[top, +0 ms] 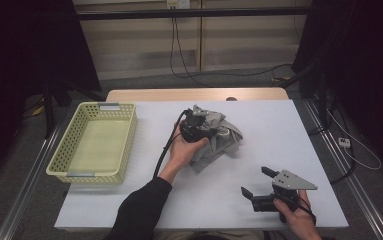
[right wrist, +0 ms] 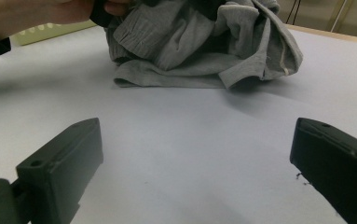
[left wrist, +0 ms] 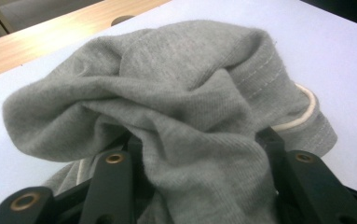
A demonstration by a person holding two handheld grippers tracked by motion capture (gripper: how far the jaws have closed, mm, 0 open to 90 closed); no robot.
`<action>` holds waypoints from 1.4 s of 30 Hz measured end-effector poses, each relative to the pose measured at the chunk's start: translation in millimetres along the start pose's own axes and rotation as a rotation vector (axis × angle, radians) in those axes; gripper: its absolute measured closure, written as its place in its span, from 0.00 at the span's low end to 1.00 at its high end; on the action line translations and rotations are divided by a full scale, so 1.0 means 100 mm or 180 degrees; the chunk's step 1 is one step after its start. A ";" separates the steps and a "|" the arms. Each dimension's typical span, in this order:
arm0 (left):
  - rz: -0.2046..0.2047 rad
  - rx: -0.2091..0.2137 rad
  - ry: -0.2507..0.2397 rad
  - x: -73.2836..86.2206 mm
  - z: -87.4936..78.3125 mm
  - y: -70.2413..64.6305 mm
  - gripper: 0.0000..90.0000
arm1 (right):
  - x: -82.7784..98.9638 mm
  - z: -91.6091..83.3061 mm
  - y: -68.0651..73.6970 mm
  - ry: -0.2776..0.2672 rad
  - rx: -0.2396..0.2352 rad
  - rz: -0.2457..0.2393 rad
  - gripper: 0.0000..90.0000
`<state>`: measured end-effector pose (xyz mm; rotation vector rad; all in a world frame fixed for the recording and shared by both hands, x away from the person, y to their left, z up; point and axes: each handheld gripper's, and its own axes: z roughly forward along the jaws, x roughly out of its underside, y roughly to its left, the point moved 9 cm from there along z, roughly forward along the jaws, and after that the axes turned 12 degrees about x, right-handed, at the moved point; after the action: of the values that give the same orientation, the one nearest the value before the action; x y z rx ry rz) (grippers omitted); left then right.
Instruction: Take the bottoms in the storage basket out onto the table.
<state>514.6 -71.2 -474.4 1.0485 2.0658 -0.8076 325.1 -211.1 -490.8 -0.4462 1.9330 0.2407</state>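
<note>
we count one grey shirt [top: 214,136] mid-surface, left gripper [top: 202,131] pinching its bunched folds, right gripper [top: 258,183] spread on bare near-right surface [top: 279,130], one basket [top: 95,141] at left edge

White table [top: 279,150] carries a grey garment [top: 216,140] and yellow basket [top: 96,142].

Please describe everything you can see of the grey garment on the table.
The grey garment is soft knit cloth, like jersey, crumpled into a loose heap near the middle of the white table. It shows stitched hems and a cream trim at one edge. The left gripper is pushed into the heap, with folds draped between its jaws. The right gripper is apart from it.
</note>
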 end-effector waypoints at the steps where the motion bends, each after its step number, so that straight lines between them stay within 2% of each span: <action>1: -0.0002 -0.0002 0.0011 0.01 0.01 0.01 0.60 | 0.00 0.00 0.00 -0.0001 0.0000 0.0001 0.03; 4: -0.0020 -0.0012 -0.0010 0.01 0.05 0.02 0.60 | 0.00 0.00 0.00 0.0000 0.0001 -0.0003 0.03; 10: 0.0011 -0.0027 0.0043 0.05 0.13 0.01 0.60 | 0.00 0.00 0.01 0.0001 -0.0003 -0.0017 0.03; 14: 0.0059 -0.0040 0.0140 0.08 0.18 0.01 0.59 | 0.00 0.00 0.01 -0.0001 -0.0005 -0.0019 0.03; 16: 0.0098 -0.0060 0.0229 0.11 0.22 0.01 0.54 | 0.00 0.00 0.01 -0.0001 -0.0008 -0.0022 0.03; 18: 0.0119 -0.0090 0.0234 0.11 0.24 0.01 0.54 | 0.00 0.00 0.01 0.0001 -0.0008 -0.0021 0.03; 22: 0.0025 -0.0008 0.0221 0.13 0.29 0.01 0.54 | 0.00 0.00 0.01 0.0002 -0.0008 -0.0028 0.03; 26: -0.0011 -0.0004 0.0237 0.14 0.33 0.03 0.52 | 0.00 0.00 0.01 0.0003 -0.0011 -0.0026 0.03; 30: -0.0030 -0.0014 0.0256 0.15 0.39 0.04 0.48 | 0.00 0.00 0.01 0.0003 -0.0011 -0.0030 0.03; 34: 0.0040 -0.0012 0.0326 0.17 0.43 0.05 0.46 | 0.00 0.00 0.02 0.0003 -0.0019 -0.0027 0.03; 39: 0.0057 0.0019 0.0385 0.19 0.47 0.03 0.47 | 0.00 0.00 0.01 0.0005 -0.0023 -0.0027 0.03; 41: -0.0026 0.0117 0.0409 0.23 0.49 0.02 0.47 | 0.00 0.00 0.02 0.0005 -0.0025 -0.0026 0.03; 42: -0.0018 0.0125 0.0410 0.24 0.49 0.02 0.46 | 0.00 0.00 0.02 0.0004 -0.0024 -0.0025 0.03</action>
<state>519.4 -97.4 -522.7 1.1431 2.1691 -0.8050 324.8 -209.3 -491.1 -0.4591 1.9319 0.2427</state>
